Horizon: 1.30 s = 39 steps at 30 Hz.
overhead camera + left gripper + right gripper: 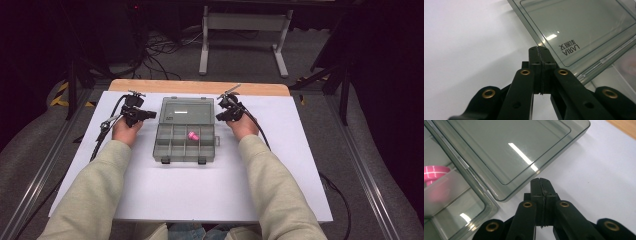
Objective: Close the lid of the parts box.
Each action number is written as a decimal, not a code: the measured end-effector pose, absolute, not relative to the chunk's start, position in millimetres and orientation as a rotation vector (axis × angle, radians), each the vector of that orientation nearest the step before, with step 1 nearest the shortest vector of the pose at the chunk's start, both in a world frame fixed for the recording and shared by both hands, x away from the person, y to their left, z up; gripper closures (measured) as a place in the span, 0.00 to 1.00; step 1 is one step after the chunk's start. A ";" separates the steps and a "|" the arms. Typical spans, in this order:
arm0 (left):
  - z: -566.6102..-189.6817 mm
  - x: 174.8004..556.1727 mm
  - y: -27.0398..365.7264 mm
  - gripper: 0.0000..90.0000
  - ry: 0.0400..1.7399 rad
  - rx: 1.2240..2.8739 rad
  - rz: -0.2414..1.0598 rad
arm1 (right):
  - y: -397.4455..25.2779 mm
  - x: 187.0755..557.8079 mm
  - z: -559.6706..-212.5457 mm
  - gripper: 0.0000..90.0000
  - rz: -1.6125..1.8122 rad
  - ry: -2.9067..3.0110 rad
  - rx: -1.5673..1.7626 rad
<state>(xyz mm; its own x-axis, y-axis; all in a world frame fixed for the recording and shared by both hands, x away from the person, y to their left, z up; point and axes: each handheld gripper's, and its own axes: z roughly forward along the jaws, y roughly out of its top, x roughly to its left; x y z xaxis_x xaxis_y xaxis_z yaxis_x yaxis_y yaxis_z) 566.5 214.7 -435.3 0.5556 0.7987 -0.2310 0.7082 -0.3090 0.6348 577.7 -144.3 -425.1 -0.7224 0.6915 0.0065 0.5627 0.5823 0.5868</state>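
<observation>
High view, near edge: the person's sleeves come in over the white desk (150, 190).
Organizer box (185, 145): sits mid-desk, open, its tray of compartments nearest the person; a pink piece (193, 136) lies in a middle compartment.
Lid (186, 111): lies flat beyond the tray, hinged along its far side.
Left gripper (148, 114): fingers clenched on nothing, tips at the lid's left edge.
Right gripper (220, 117): fingers likewise pressed together and empty, just beside the lid's right corner.
Step in hand: likely closing the lid.
Doing it well: slide both tips under the lid's side edges, lift evenly, swing it toward the person, press over the front latches (183, 161).
</observation>
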 end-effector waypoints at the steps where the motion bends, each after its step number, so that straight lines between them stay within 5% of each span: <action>1: -436.7 567.1 214.3 1.00 1.204 2.088 0.157 | -144.1 577.6 -426.4 1.00 0.842 2.591 1.049; 39: -455.3 573.8 203.1 1.00 1.215 2.118 0.112 | -134.8 579.0 -441.5 1.00 0.824 2.584 1.042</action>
